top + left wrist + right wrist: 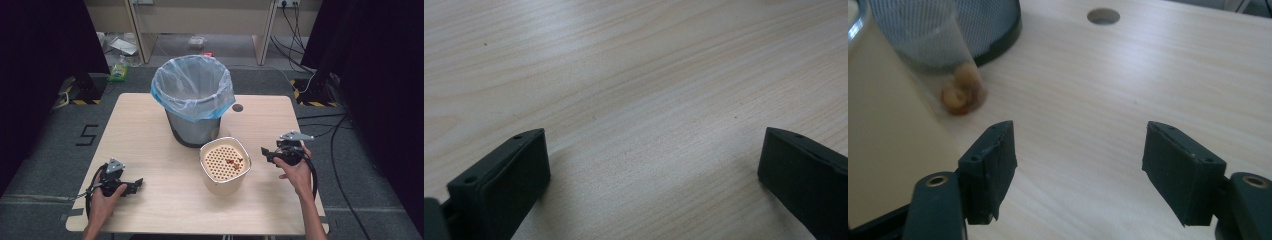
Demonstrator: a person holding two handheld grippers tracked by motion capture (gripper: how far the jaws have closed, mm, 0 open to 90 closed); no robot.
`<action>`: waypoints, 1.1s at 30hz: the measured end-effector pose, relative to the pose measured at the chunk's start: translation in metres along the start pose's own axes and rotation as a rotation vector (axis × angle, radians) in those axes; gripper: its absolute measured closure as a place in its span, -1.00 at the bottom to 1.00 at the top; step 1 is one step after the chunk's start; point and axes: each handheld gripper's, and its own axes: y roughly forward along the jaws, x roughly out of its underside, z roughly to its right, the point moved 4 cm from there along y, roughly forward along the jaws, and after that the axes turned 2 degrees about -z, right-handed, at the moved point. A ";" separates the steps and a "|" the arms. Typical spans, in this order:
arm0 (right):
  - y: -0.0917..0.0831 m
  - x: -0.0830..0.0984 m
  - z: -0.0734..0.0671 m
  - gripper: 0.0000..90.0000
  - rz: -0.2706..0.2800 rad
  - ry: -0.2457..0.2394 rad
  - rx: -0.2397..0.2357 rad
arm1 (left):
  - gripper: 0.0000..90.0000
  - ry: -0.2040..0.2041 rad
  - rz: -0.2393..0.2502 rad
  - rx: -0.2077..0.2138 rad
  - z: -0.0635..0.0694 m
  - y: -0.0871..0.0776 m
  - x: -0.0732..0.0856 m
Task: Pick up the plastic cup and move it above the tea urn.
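Wooden table (150,130) is sitting on grey carpet, with dark curtains either side and cables trailing on the floor behind. On it a mesh waste bin (192,127) lined with a pale blue bag (192,87) is standing at the far middle, mouth open upward, probably so scraps can be tipped straight in. Just in front of the bin, touching or nearly touching, a cream square container (225,165) with a perforated insert is standing; a few reddish-brown scraps (234,162) are lying on the insert near its right side.

Right gripper (267,154) is hovering just right of the container, jaws spread wide with nothing between them, pointing at the container's side. In the right gripper view the cream wall (893,150) is sitting just left of the left jaw, with the bin base (993,25) and a round table hole (1103,16) beyond. A blurred clear cup-like shape with something reddish at its bottom (960,95) is showing beside the wall; hard to tell what it is. Placement suggests the right gripper is lining up to grab the container for emptying into the bin.

Left gripper (134,185) is resting low near the front-left of the table, well apart from the container, jaws wide and holding nothing; the left gripper view is showing bare wood (634,100) between them. Looks parked, waiting to assist.
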 end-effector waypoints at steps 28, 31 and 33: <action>0.057 -0.078 -0.042 0.06 -0.028 -0.114 -0.202 | -1.00 0.000 0.000 0.000 0.000 0.000 0.000; 0.061 -0.080 -0.045 0.10 -0.034 -0.122 -0.223 | -1.00 0.000 0.000 0.001 0.000 0.000 0.000; 0.065 -0.082 -0.047 0.12 -0.046 -0.127 -0.239 | -1.00 0.001 0.000 0.001 0.000 0.000 0.000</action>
